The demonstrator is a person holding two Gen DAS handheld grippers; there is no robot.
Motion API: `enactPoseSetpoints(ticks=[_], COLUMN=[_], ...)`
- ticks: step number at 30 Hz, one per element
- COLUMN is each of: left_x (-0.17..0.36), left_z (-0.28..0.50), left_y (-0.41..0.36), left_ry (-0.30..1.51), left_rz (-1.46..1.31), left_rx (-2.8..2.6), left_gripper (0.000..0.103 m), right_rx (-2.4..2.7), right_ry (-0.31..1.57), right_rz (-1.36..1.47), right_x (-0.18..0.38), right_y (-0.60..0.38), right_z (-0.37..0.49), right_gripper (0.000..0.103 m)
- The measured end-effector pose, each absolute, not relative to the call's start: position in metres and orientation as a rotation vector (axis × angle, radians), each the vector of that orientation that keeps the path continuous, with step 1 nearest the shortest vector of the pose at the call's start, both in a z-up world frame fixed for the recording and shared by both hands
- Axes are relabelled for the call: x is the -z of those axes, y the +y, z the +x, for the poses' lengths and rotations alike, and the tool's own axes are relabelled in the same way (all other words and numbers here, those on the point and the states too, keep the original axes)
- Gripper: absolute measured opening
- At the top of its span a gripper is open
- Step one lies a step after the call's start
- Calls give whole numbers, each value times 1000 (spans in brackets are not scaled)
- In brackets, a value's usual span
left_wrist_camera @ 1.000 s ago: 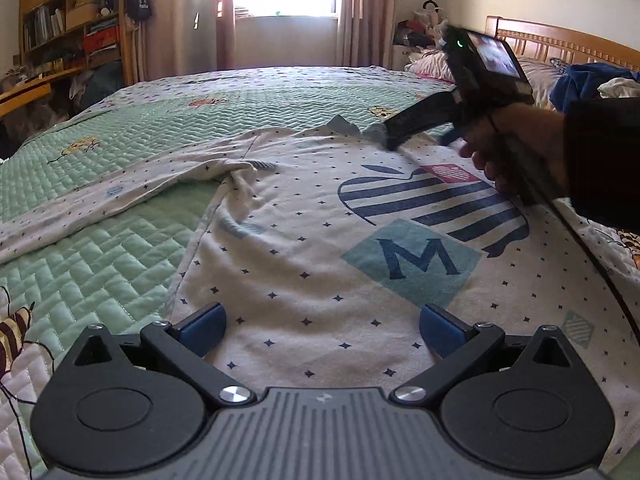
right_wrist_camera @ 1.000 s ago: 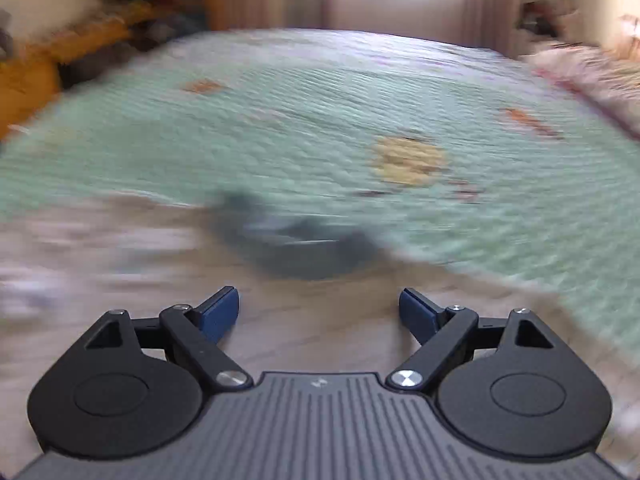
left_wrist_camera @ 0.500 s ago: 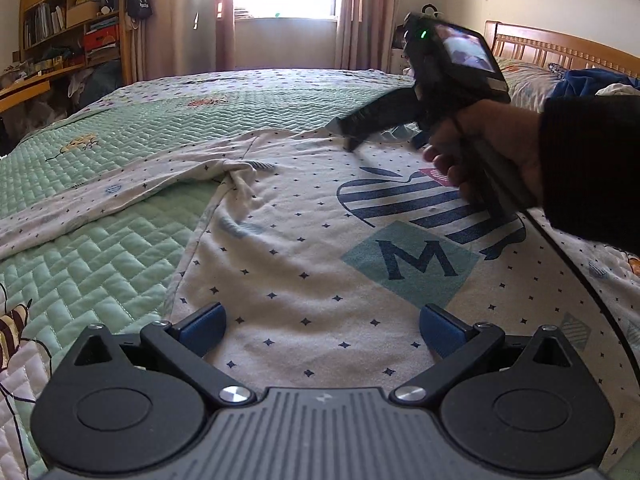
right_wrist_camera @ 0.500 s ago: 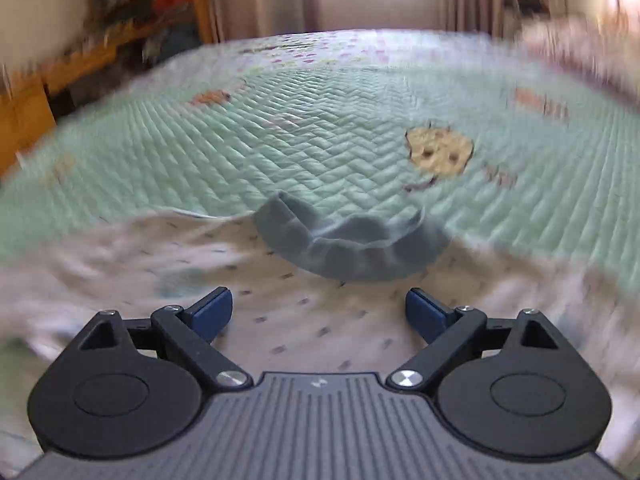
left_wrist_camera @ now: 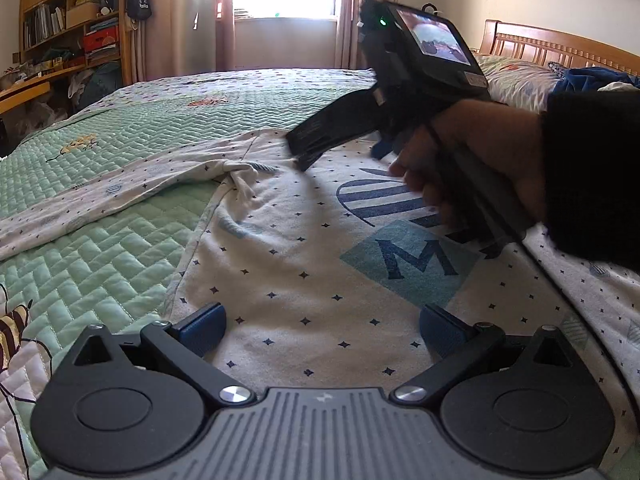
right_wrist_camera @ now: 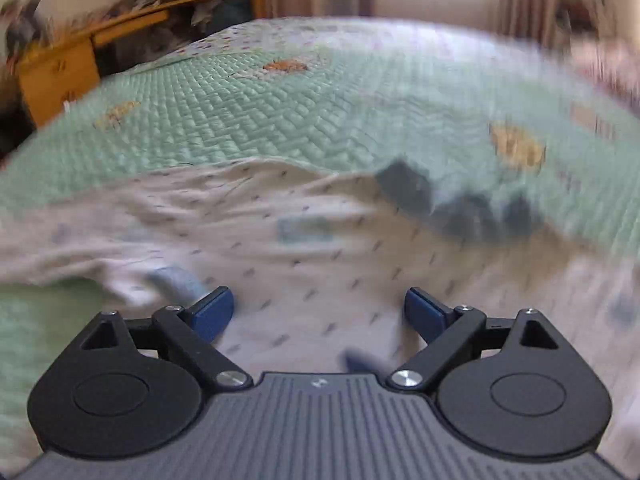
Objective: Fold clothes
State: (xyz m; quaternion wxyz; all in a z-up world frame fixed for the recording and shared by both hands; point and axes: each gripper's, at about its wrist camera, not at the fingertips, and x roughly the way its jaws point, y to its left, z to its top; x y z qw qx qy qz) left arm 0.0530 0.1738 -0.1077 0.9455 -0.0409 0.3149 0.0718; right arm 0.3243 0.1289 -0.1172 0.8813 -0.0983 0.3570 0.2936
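Right tool (right_wrist_camera: 319, 310) now nearer sleeve (left_wrist_camera: 120, 188).

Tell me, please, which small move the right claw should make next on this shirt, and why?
Probably lower the right claw onto the shoulder of the shirt near the bunched sleeve and pinch it. Its jaws are open and hold nothing, the shirt lies flat on the quilt, and the sleeve is still spread outward, not folded.
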Motion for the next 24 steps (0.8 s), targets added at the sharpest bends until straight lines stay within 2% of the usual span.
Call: enactPoseSetpoints(ticks=[3,5,9,11,13,15,17,18,19,20,24], left_x=[107,108,108,108,109,109,109,109,109,109,109], left_z=[53,53,53,53,52,51,51,51,51,52,51], left_y=[174,174,174,174,174,175,176,176,176,177,177], left_ry=[642,642,640,638,630,624,621,620,619,619,615], left_rz=[-83,-84,-84,-85,-86,-91,-97,-98,-98,-97,-102], left_rx=[-146,-145,-145,-145,-144,-143,-141,-141,-142,-142,-141], left_gripper=[102,102,102,102,102,102,102,102,102,102,102], right_rx=[-426,-294,-452,-551,-599,-559,-478,-421,-359,-315,-493], right_ry=[778,791,775,776,674,651,671,690,700,692,656], right_rz=[-147,-79,-11,-77,-216,-222,-166,-120,-90,-74,-21], right_x=[112,104,97,111,121,123,120,116,111,105,96], right_y=[95,66,44,45,46,25,-6,-23,-34,-40,-29], right_z=[377,393,326,282,255,271,300,314,321,317,259], right_gripper=[94,89,89,90,93,99,99,98,90,86,91])
